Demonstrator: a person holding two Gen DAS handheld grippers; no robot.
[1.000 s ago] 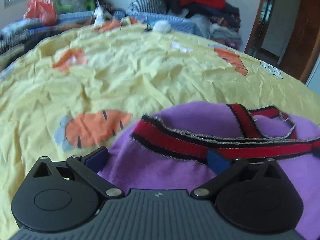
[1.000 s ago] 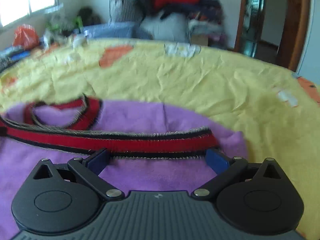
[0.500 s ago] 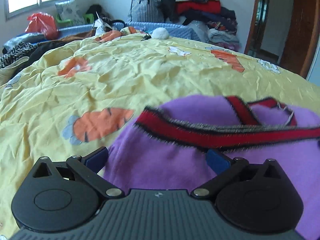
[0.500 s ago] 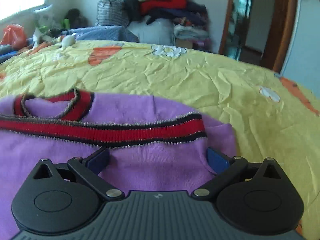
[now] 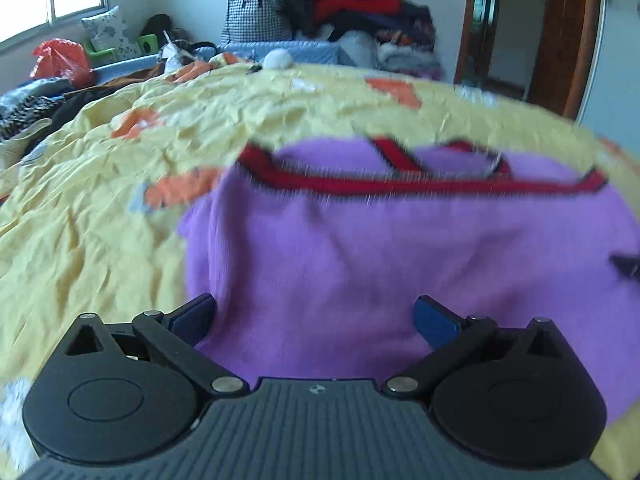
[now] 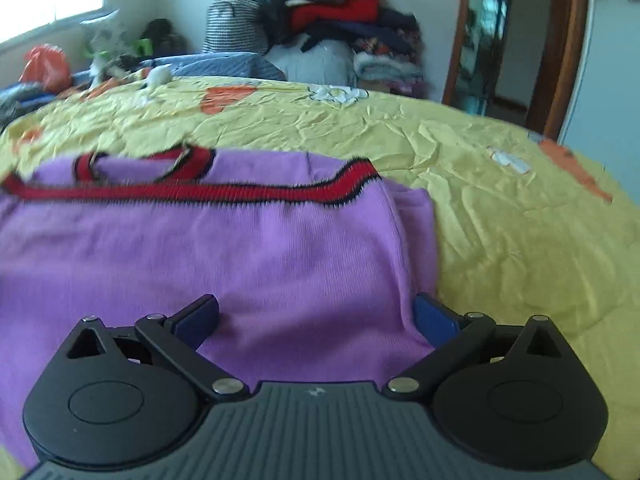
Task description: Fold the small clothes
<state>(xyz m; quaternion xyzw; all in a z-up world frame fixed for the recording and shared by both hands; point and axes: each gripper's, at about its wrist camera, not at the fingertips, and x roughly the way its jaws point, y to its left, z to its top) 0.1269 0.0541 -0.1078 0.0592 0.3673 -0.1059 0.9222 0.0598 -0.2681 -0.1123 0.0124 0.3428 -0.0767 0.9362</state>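
A small purple knitted garment (image 5: 380, 248) with red and black trim (image 5: 400, 186) lies folded on the yellow bedspread (image 5: 100, 240). It also shows in the right wrist view (image 6: 240, 264), its red trim (image 6: 208, 192) at the far edge. My left gripper (image 5: 314, 318) is open and empty over the garment's near left part. My right gripper (image 6: 316, 316) is open and empty over its near right edge. The left view is blurred.
The yellow bedspread (image 6: 500, 220) has orange carrot prints (image 5: 180, 192). A pile of clothes (image 5: 352, 4) and bags stands at the far side. A red plastic bag (image 5: 60, 60) sits near the window. A wooden door frame (image 6: 568, 48) is at right.
Both grippers have pulled back toward me from the red trim. More of the folded purple garment now lies ahead of the fingers. Both stayed open.
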